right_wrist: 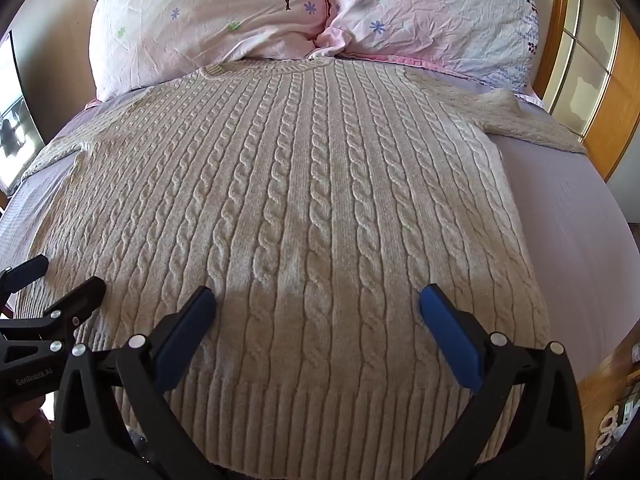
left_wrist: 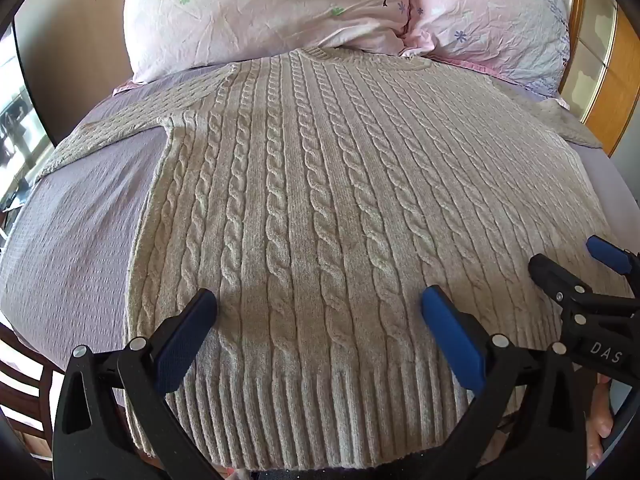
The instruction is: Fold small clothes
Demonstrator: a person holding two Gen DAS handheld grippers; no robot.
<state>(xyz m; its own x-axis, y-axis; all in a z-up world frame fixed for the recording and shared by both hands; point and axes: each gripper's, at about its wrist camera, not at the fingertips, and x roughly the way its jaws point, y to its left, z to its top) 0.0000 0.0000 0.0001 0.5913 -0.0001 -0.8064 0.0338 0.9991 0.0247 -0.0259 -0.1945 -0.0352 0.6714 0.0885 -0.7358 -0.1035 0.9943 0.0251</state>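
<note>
A beige cable-knit sweater lies flat on the bed, collar toward the pillows, ribbed hem toward me, sleeves spread to both sides. It also fills the right wrist view. My left gripper is open and empty, hovering over the left part of the hem. My right gripper is open and empty over the right part of the hem. The right gripper also shows at the right edge of the left wrist view, and the left gripper at the left edge of the right wrist view.
The bed has a lilac sheet. Two pink floral pillows lie against the headboard behind the collar. A wooden cabinet with glass panes stands at the right. A window is at the left.
</note>
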